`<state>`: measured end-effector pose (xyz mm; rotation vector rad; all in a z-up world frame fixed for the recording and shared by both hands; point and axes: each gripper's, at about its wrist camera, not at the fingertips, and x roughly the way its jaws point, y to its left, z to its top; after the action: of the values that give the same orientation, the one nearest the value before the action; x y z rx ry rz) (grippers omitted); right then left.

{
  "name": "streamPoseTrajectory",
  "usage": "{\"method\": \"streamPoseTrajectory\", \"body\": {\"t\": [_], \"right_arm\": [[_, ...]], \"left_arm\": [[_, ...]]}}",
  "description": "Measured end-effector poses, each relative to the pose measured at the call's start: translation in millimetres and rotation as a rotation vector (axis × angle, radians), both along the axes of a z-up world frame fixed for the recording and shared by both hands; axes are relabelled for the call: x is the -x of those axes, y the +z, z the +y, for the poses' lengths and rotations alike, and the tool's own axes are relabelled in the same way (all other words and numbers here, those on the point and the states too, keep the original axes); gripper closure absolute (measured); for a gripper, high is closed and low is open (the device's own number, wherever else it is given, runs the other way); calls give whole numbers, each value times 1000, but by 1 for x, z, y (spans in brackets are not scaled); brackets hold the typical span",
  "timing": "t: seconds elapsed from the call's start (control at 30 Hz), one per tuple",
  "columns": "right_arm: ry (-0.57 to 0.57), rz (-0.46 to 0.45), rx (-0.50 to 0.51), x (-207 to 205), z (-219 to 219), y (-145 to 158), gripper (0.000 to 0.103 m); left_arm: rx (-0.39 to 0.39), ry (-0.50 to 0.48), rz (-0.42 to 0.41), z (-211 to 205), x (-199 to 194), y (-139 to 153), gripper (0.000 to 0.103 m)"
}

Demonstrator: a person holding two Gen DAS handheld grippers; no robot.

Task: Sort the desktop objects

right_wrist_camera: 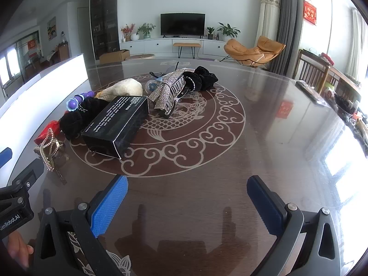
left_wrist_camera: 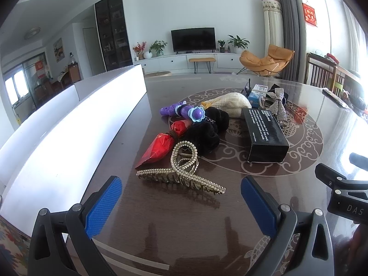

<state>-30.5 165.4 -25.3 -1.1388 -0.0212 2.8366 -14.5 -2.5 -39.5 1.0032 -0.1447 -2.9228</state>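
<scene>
A pile of small objects lies on the dark patterned table (left_wrist_camera: 184,230). A pearl hair claw (left_wrist_camera: 181,172) lies nearest, just ahead of my open, empty left gripper (left_wrist_camera: 181,197). Behind it are a red foil packet (left_wrist_camera: 158,147), a black scrunchie (left_wrist_camera: 204,131), a purple toy (left_wrist_camera: 181,112), a black box (left_wrist_camera: 264,135), a cream pouch (left_wrist_camera: 230,102) and a rhinestone bow clip (left_wrist_camera: 277,105). My right gripper (right_wrist_camera: 187,197) is open and empty over bare table, with the black box (right_wrist_camera: 117,124) ahead to its left and the bow clip (right_wrist_camera: 168,92) and another black scrunchie (right_wrist_camera: 202,79) farther back.
A long white box (left_wrist_camera: 69,124) runs along the table's left side. A blue packet (left_wrist_camera: 256,93) sits at the back of the pile. The right gripper's body (left_wrist_camera: 340,193) shows at the left wrist view's right edge. The table's right edge (right_wrist_camera: 333,115) borders a cluttered wooden bench.
</scene>
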Motion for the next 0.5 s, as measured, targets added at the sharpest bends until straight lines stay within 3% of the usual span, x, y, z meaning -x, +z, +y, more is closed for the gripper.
{"method": "streamPoseTrajectory", "body": {"t": [0.5], "right_arm": [[-1, -6, -9, 1, -3, -1, 0]], "left_arm": [[10, 2, 19, 3, -2, 0, 0]]}}
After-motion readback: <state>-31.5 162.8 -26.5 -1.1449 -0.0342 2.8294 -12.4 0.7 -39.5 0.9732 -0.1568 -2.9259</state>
